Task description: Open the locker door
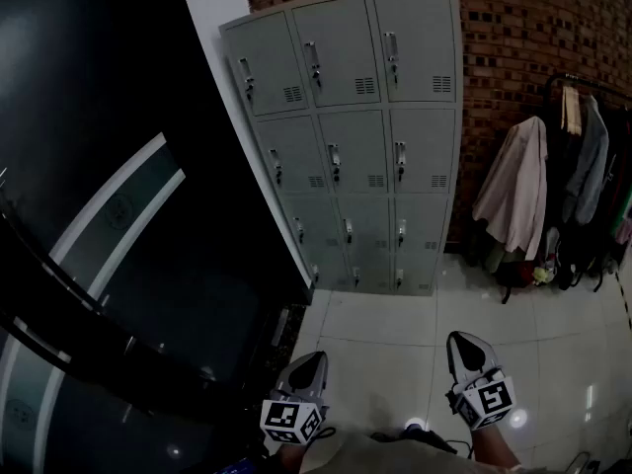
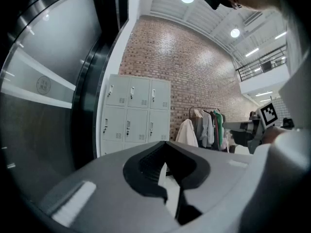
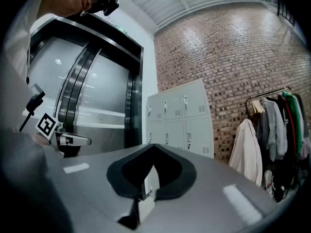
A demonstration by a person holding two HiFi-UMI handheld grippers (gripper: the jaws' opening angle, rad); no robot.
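Two square-marker cubes, twelve locker doors

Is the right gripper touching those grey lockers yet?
Apart. The head view shows the right gripper held low near the person, with a wide stretch of tiled floor between it and the lockers by the brick wall.

I see a brick wall at the far side. A clothes rack stands right, with a pale coat at its left end. White floor tiles lie near, and dark glass doors are left.
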